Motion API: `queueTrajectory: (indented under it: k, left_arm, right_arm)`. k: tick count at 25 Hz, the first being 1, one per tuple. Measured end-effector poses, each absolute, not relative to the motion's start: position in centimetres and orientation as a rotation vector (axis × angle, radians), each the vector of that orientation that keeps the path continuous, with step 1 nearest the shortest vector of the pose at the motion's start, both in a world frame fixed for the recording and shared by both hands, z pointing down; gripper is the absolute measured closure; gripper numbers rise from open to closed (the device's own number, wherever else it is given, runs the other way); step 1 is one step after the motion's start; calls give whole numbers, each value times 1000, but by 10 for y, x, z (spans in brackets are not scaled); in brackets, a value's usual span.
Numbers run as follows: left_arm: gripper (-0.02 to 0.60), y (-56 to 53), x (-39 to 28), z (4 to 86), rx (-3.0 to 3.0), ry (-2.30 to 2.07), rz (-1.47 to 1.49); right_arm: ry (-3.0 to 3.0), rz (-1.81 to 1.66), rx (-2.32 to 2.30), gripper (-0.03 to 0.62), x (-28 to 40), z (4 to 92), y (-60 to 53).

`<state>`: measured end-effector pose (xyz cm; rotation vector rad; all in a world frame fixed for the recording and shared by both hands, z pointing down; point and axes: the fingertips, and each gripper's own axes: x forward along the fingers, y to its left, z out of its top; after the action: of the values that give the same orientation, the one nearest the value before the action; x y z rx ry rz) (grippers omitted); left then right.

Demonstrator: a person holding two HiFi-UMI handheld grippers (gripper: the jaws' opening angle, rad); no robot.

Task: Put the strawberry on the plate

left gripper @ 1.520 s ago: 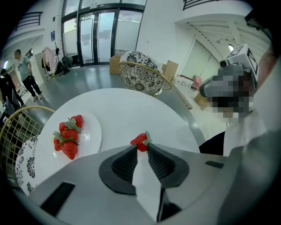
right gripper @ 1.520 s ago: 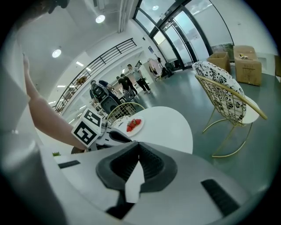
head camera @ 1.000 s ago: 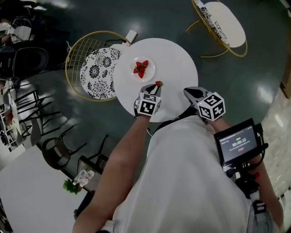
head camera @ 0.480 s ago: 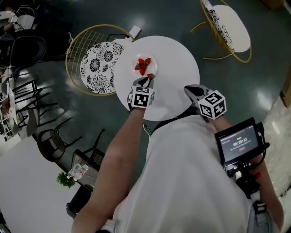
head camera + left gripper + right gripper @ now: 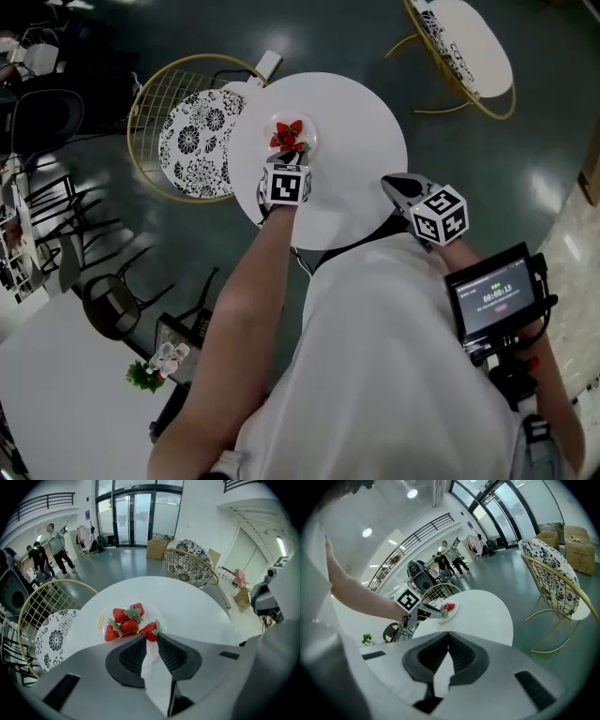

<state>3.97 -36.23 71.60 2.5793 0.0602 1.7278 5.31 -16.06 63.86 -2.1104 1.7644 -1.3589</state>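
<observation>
A round white table (image 5: 361, 141) stood mid-floor. A gold wire chair (image 5: 150, 103) with a flower-patterned cushion (image 5: 192, 145) sat just beside it at nine o'clock. A second such chair (image 5: 469, 52) stood apart at one o'clock, and a small potted plant (image 5: 142, 375) well off at seven.

The left gripper (image 5: 287, 161) has moved from well short of the plate (image 5: 310, 138) to its near rim. It now holds the clamped strawberry (image 5: 150, 631) just beside the other strawberries (image 5: 123, 620) on the plate.
</observation>
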Motion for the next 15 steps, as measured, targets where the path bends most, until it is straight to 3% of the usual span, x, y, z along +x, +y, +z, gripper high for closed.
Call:
queueTrajectory:
  k: [15]
  left_arm:
    - [497,-366,45,729,2539,7,1756]
  right_arm:
    - [1726,-1365,-2130,589,56,642,-154]
